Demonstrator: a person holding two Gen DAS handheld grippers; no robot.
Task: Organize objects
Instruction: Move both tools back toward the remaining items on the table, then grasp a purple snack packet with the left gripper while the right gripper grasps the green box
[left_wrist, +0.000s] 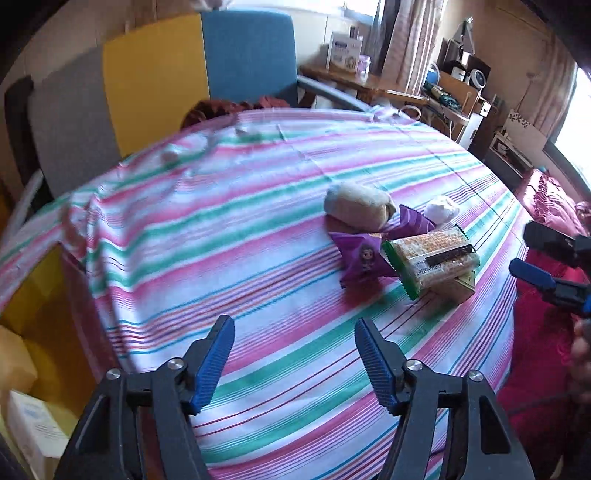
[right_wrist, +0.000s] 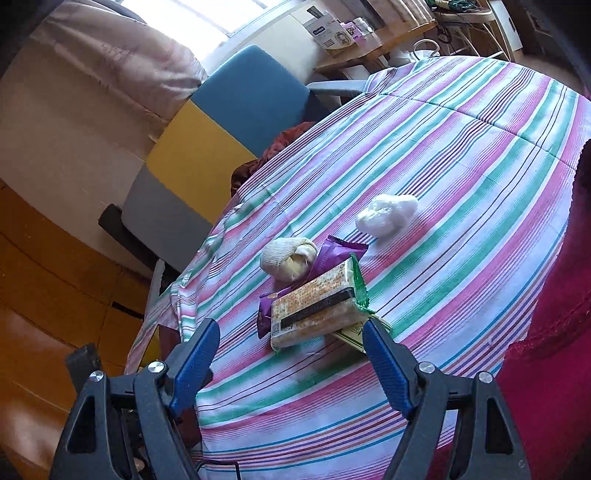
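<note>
Striped tablecloth (left_wrist: 258, 221) over the table, with a blue chair (left_wrist: 251, 55) and yellow panel (left_wrist: 155, 85) behind it. Wooden desk (left_wrist: 343, 79) and curtain (left_wrist: 406, 40) stand by the bright window (right_wrist: 207, 14); wooden floor (right_wrist: 44, 288) lies beside the table.

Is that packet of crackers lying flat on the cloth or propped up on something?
Propped up. The cracker packet rests tilted on a green box and a purple wrapper, with one end lifted off the striped tablecloth.
</note>
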